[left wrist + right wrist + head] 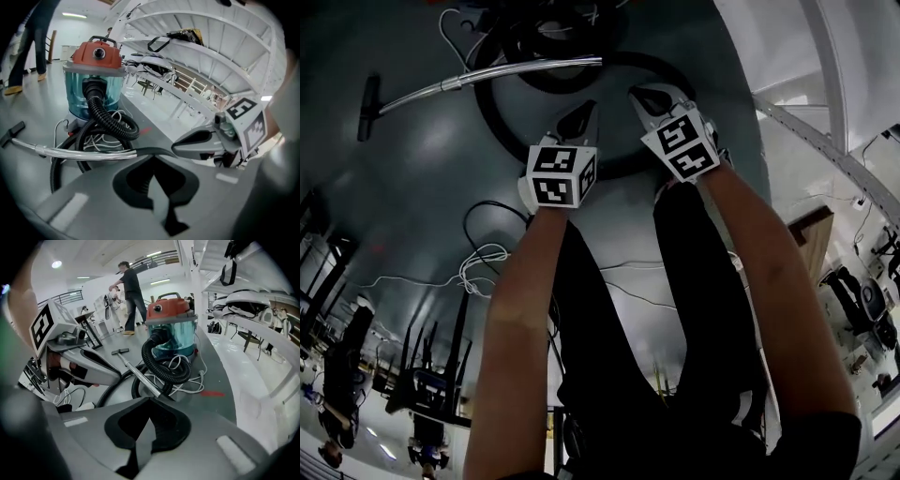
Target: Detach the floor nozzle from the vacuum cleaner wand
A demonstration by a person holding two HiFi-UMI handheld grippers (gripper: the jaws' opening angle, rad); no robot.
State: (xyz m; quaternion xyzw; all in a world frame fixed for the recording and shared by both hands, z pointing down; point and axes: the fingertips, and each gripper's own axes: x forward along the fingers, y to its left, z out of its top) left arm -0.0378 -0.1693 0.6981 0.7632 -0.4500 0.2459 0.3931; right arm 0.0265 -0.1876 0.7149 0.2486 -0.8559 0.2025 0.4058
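The vacuum cleaner lies on the grey floor. Its chrome wand (pixel 487 77) runs left to the small black floor nozzle (pixel 367 108), which is attached at the far end. In the left gripper view the wand (pixel 79 152) lies across just beyond my jaws, with the nozzle (pixel 12 133) at far left. The right gripper view has the wand (pixel 140 376) running away to the nozzle (pixel 120 351). My left gripper (pixel 586 111) and right gripper (pixel 639 94) hang side by side above the hose end of the wand. Both are shut and hold nothing.
The orange-topped teal canister (pixel 93 79) (pixel 171 326) stands behind, with a black ribbed hose (pixel 502 127) and white cable (pixel 478 267) coiled around it. A person (pixel 129 291) stands far back. White railings (pixel 197 56) are to the right, and chairs (pixel 431 375) at lower left.
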